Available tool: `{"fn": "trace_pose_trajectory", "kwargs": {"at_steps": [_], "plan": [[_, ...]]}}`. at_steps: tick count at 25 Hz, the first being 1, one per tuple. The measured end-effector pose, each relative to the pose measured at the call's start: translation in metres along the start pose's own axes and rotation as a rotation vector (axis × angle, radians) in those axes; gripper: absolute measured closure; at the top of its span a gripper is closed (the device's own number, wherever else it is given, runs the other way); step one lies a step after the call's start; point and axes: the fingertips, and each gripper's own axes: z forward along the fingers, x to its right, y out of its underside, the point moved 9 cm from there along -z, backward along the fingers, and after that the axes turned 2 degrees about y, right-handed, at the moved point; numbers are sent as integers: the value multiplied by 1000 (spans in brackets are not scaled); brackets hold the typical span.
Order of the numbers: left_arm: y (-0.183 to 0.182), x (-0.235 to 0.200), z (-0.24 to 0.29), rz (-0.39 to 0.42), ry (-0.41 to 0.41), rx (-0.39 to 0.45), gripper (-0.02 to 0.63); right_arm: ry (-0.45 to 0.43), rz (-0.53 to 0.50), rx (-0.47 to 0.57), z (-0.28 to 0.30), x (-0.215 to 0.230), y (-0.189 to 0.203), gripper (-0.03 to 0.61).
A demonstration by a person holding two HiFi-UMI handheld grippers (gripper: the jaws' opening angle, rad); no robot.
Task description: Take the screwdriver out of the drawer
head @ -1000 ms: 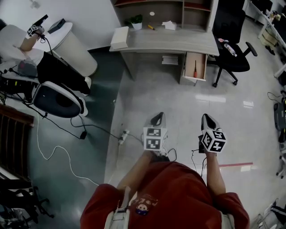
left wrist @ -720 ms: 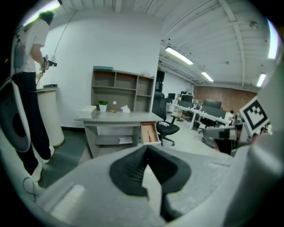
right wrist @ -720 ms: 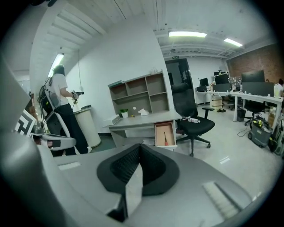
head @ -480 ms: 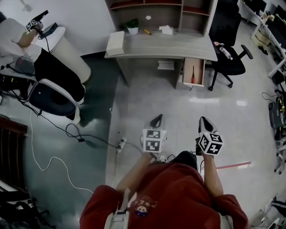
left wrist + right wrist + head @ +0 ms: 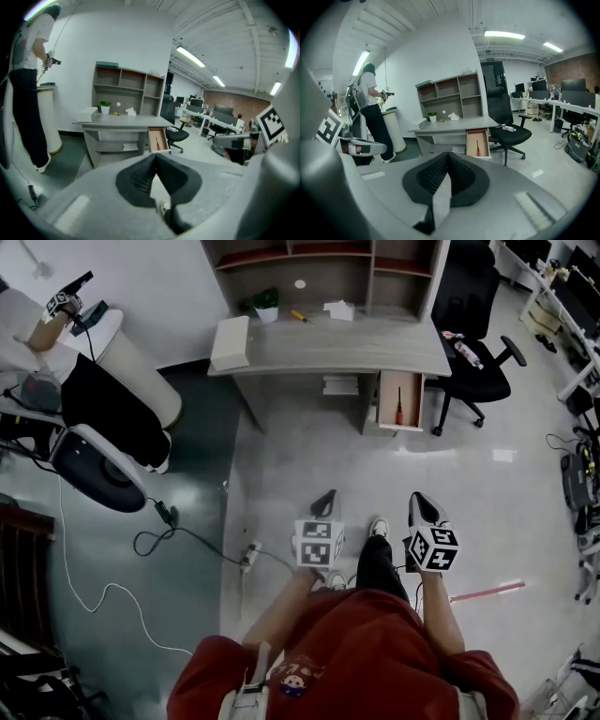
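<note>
Open desk drawer (image 5: pixel 411 399); screwdriver (image 5: pixel 398 408) lengthwise, red handle seemingly frontward

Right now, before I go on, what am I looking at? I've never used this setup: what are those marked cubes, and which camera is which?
There is no robot here. A person holds a left gripper and a right gripper; the marked cubes are part of them. The head view looks down from the person's head, and each gripper view rides on its gripper. Both sets of fingers are closed and empty. Ahead stands a desk with its drawer open and the screwdriver lying inside, out of reach.
</note>
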Motion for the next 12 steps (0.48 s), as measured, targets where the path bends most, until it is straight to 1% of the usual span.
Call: {"fn": "trace_pose_trajectory", "kwargs": {"at_steps": [6, 12], "plan": [[-24, -4, 40, 0, -11, -18, 615, -11, -1, -28, 38, 24, -20, 578], [-51, 4, 88, 5, -12, -38, 615, 0, 6, -66, 73, 65, -42, 578]]}}
